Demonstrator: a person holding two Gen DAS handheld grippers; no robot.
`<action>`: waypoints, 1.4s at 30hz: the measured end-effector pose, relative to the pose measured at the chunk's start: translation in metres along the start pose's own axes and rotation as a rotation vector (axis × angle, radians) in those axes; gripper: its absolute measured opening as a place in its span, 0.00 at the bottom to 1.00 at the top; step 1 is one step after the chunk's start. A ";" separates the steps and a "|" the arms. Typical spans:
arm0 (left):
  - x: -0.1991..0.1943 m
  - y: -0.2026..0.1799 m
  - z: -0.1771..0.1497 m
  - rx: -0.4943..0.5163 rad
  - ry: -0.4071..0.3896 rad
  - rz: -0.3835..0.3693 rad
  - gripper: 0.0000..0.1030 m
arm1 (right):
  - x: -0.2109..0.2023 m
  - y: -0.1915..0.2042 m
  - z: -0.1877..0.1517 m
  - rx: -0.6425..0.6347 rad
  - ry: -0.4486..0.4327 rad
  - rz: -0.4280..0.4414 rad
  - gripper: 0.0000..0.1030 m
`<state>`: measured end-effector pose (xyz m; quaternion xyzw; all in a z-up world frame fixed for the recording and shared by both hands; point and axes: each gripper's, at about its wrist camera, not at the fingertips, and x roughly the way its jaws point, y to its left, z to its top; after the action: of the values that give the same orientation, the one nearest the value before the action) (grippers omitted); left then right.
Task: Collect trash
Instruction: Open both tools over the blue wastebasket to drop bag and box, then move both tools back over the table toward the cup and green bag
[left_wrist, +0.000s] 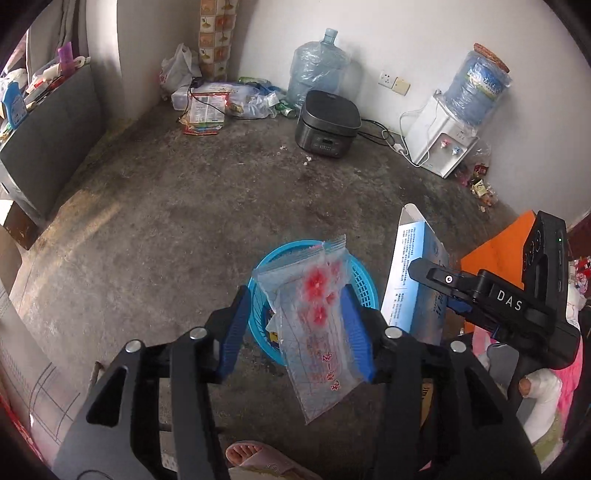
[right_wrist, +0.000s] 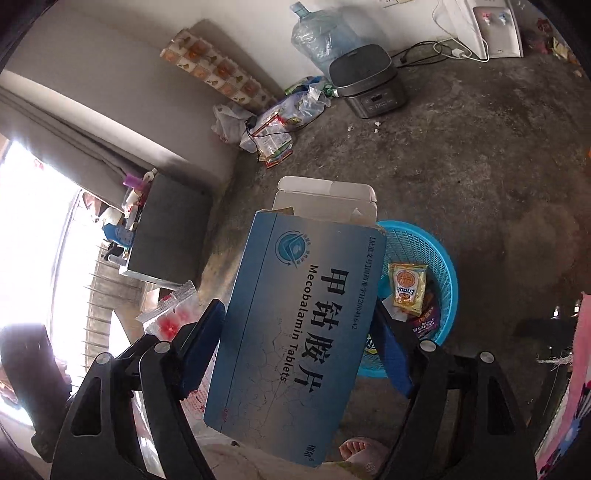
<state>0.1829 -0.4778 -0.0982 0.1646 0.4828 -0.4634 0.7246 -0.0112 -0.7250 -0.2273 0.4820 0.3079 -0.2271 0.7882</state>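
Observation:
A round blue plastic basket (left_wrist: 365, 291) stands on the concrete floor; it also shows in the right wrist view (right_wrist: 439, 254) with snack wrappers (right_wrist: 408, 286) inside. My left gripper (left_wrist: 297, 325) is open above the basket; a clear zip bag with red flowers (left_wrist: 319, 332) hangs against its right finger, the left finger apart from it. My right gripper (right_wrist: 303, 339) is shut on a blue tablet box (right_wrist: 295, 325) with its end flap open, held above and left of the basket. The box and right gripper also show in the left wrist view (left_wrist: 417, 280).
A dark rice cooker (left_wrist: 327, 123), a water jug (left_wrist: 317, 68) and a white water dispenser (left_wrist: 448, 136) stand along the far wall. Bags and packets (left_wrist: 221, 99) lie in the corner, wrappers (left_wrist: 478, 184) by the dispenser. A grey cabinet (left_wrist: 48, 140) is on the left. A slippered foot (left_wrist: 258, 461) is below.

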 end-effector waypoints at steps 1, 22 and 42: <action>0.009 0.005 0.000 -0.009 0.004 0.023 0.54 | 0.017 -0.011 0.004 0.025 0.016 -0.029 0.79; -0.169 0.019 -0.030 -0.098 -0.348 -0.024 0.87 | -0.020 0.032 -0.050 -0.241 -0.100 -0.052 0.79; -0.390 0.121 -0.238 -0.378 -0.625 0.208 0.90 | -0.126 0.201 -0.179 -0.775 -0.311 0.166 0.88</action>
<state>0.1123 -0.0525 0.0950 -0.0731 0.2964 -0.3180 0.8976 -0.0163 -0.4696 -0.0751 0.1332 0.2081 -0.1003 0.9638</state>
